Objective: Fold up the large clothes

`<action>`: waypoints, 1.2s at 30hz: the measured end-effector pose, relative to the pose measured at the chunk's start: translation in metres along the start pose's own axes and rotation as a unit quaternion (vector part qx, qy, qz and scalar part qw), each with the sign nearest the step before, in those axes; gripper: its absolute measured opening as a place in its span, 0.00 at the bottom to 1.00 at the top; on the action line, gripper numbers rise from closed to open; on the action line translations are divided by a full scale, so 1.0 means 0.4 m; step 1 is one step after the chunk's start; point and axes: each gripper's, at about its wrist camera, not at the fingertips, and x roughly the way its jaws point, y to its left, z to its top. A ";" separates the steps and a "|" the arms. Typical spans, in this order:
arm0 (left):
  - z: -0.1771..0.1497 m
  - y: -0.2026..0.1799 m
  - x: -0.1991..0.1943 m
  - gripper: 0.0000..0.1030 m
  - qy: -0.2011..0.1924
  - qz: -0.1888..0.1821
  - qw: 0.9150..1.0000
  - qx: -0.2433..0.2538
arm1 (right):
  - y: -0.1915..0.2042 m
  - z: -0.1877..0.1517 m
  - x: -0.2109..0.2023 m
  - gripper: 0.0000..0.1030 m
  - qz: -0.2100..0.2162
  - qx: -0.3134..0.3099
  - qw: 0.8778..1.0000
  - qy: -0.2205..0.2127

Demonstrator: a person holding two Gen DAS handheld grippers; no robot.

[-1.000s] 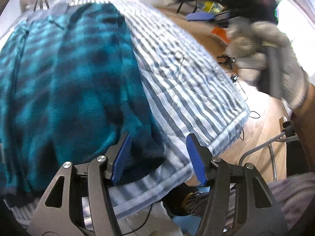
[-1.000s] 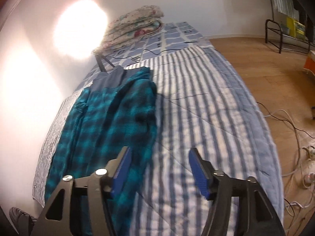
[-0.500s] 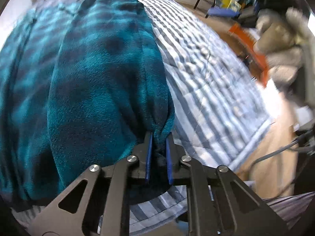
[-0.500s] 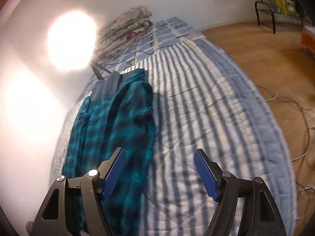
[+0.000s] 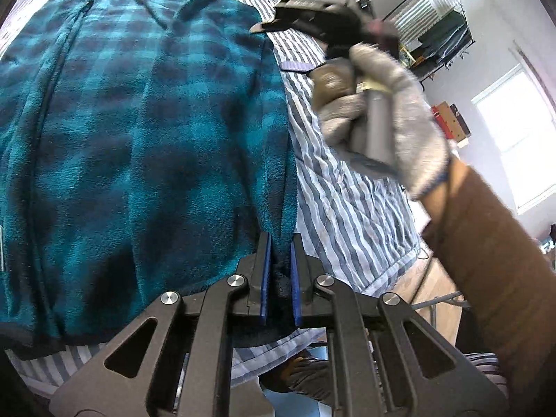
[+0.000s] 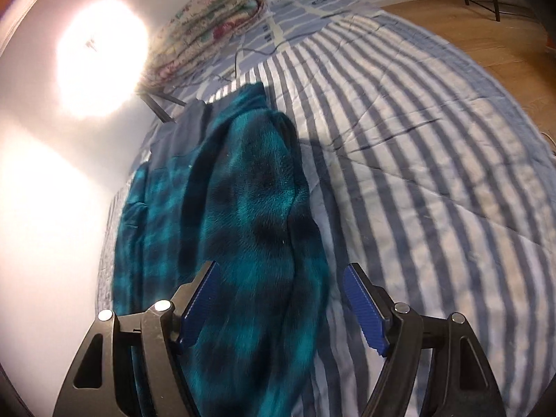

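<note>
A teal and dark blue plaid fleece garment lies spread on a blue and white striped quilt. My left gripper is shut on the garment's near right edge, a fold of fleece pinched between its blue pads. In the right wrist view the same garment runs up the left side of the bed. My right gripper hovers open over its right edge, with nothing pressed between the pads. In the left wrist view a gloved hand holds the right gripper's body above the quilt, at the garment's far right edge.
A folded floral quilt sits at the head of the bed against the white wall. A cable runs beside it. Wooden floor lies past the bed's right side, with a clothes rack beyond.
My left gripper closed on the garment's near right edge and has pulled it a little. My right gripper came down and forward over the garment's right side, still open.
</note>
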 end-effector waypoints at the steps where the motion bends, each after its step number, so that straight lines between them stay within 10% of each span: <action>1: 0.001 0.000 -0.003 0.08 0.000 -0.002 1.000 0.000 | -0.002 0.001 0.016 0.74 0.000 0.002 1.000 0.001; 6: 0.005 0.004 -0.015 0.08 -0.005 -0.014 1.000 -0.004 | -0.028 0.007 0.057 0.70 0.051 0.054 0.997 -0.018; 9: -0.006 0.005 -0.018 0.08 -0.005 -0.020 1.000 -0.009 | -0.025 0.020 0.079 0.29 0.073 0.071 0.995 -0.002; 12: -0.010 0.011 -0.018 0.08 -0.006 -0.022 1.000 -0.014 | 0.013 0.032 0.092 0.09 0.032 0.039 0.999 0.012; 23: -0.042 0.090 -0.046 0.07 -0.012 -0.045 0.996 -0.075 | 0.270 0.061 0.053 0.05 -0.090 -0.115 0.989 -0.006; 36: -0.076 0.180 -0.098 0.07 -0.039 -0.049 0.989 -0.132 | 0.592 -0.025 0.146 0.04 -0.167 -0.308 0.937 -0.002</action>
